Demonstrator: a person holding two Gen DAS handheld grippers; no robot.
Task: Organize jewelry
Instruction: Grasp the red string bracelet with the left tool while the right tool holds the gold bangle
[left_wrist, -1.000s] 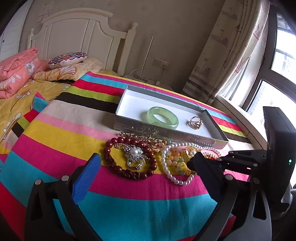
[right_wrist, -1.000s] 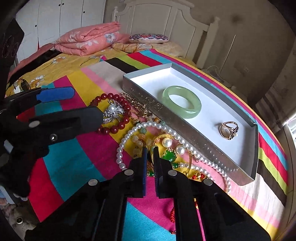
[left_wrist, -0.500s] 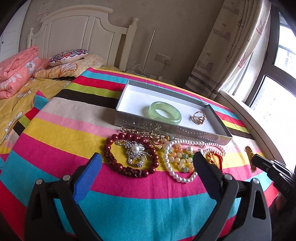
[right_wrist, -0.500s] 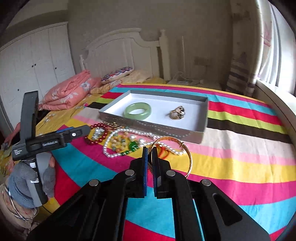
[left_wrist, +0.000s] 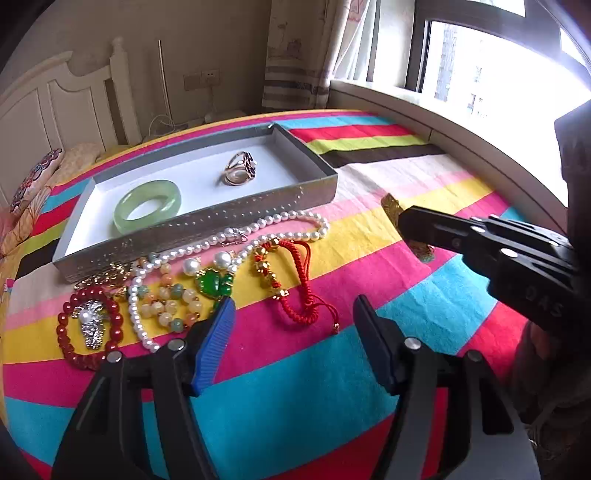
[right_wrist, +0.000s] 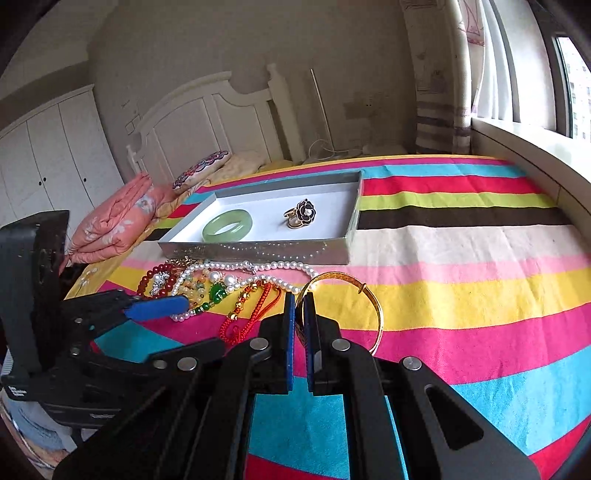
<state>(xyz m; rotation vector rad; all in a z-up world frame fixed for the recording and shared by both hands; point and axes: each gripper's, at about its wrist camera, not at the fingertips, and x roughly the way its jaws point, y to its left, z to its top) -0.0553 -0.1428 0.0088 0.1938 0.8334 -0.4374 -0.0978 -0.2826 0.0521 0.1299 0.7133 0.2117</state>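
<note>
Counting the pieces: two lie in the grey box (left_wrist: 317, 186), one green jade bangle (left_wrist: 147, 205) and one ring with a black flower top (right_wrist: 302, 215); in front of the box's near wall, on the striped bedspread (right_wrist: 461, 295), lie one pearl necklace (left_wrist: 280, 225), one red bead bracelet (left_wrist: 68, 334) ringing one silver brooch (left_wrist: 91, 325), one strand of pale yellow and green beads (left_wrist: 168, 301), one green pendant (left_wrist: 215, 284), one red cord bracelet (left_wrist: 295, 295) and one gold filigree piece (left_wrist: 110, 275) half tucked against the box; the strands overlap, so where each ends is hard to make out; one gold bangle (right_wrist: 371, 295) is held off the bed to the right of the pile, pinched at its rim between the nearly closed fingers of the right gripper (right_wrist: 300, 306); in the left wrist view only a gold sliver of it shows past that gripper's black tip; the left gripper (left_wrist: 293, 321) hovers near the pile with its fingers spread wide, nothing between them, its blue pad (left_wrist: 216, 343) covering part of the pendant and bead strand; behind stand a white headboard (right_wrist: 207, 118), folded pink bedding (right_wrist: 118, 225), a patterned pillow (right_wrist: 201, 170), a curtain (left_wrist: 295, 55) and a window (left_wrist: 498, 70); the view edges are cut off.
</note>
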